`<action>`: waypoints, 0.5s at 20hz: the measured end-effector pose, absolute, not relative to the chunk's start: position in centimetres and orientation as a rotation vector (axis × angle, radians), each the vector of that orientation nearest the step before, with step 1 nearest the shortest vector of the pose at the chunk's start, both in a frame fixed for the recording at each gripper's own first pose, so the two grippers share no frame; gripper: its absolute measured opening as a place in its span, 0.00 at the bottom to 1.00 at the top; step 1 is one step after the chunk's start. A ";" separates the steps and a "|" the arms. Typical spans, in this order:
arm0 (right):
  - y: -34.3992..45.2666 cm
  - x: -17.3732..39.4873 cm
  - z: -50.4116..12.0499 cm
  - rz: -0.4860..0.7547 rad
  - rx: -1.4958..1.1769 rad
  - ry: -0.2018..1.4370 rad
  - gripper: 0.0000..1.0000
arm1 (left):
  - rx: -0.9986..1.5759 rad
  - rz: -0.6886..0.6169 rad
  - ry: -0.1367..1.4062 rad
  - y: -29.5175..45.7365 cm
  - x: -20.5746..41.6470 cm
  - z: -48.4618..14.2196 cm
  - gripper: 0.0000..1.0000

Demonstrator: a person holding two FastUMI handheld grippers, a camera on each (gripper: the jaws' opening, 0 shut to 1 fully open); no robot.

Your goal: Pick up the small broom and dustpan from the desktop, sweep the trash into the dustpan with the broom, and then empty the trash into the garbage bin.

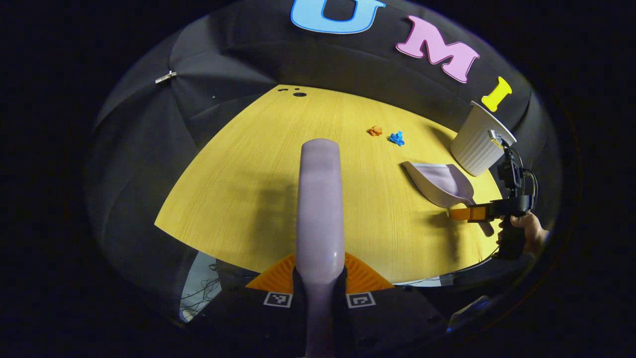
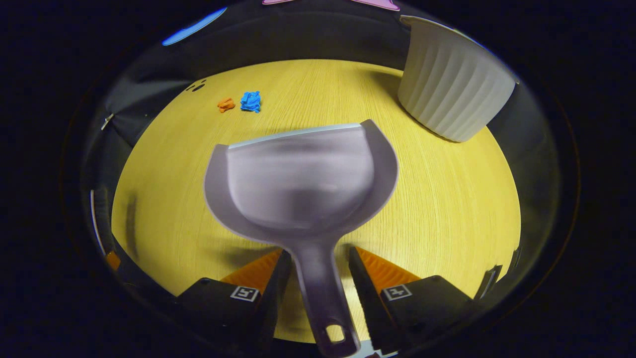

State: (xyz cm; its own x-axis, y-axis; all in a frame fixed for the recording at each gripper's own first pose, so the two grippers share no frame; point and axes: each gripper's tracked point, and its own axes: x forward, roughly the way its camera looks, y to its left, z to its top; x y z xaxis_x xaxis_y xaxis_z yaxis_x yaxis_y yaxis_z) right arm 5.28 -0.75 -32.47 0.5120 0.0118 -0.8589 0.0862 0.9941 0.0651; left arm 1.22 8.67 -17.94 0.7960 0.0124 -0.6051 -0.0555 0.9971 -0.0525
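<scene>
In the left gripper view, the left claw (image 1: 320, 278) is closed on the pale lilac broom (image 1: 320, 199), whose long body runs straight up the middle of the frame from the bottom, over the yellow tabletop (image 1: 238, 189).

In the right gripper view, the right claw (image 2: 318, 278) is open around the dustpan (image 2: 303, 184): its fingers stand either side of the handle with gaps showing, so it seems not yet to be gripping. The handle runs down to the bottom centre of the frame; the pan's open lip faces the top.

The trash is two small crumpled scraps, an orange scrap (image 2: 226, 104) and a blue scrap (image 2: 251, 101), lying just beside each other in the upper left of that view, beyond the pan's lip and off to its left. In the left gripper view they sit right of centre, ahead of the broom and nearer the dustpan.

The white ribbed garbage bin (image 2: 452, 89) stands upright at upper right, near the pan's right side.

Bare tabletop lies between pan and scraps; nothing appears to block the way. The likely next need is closing on the handle.
</scene>
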 end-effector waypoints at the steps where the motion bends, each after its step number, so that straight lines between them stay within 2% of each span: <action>1: -0.7 5.6 -32.3 -0.053 0.109 1.027 0.71 | -0.074 0.039 0.654 8.6 1.2 -18.2 0.27; 3: -0.6 5.8 -32.4 -0.056 0.118 1.039 0.56 | -0.079 0.049 0.664 8.7 1.4 -18.5 0.25; 4: -0.6 5.7 -32.0 -0.053 0.115 1.046 0.45 | -0.081 0.052 0.669 8.6 1.6 -18.7 0.25; 10: -0.3 5.7 -32.3 0.021 0.064 1.049 0.39 | -0.082 0.048 0.691 7.6 4.7 -19.0 0.25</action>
State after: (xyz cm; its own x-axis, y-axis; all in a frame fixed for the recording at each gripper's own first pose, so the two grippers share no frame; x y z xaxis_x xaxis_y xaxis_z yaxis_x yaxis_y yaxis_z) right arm 5.71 -0.27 -32.31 0.4983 0.0477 -0.8657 0.0134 0.9979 0.0627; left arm 4.72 7.62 -19.02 0.7698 0.0165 -0.6381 -0.0712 0.9956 -0.0602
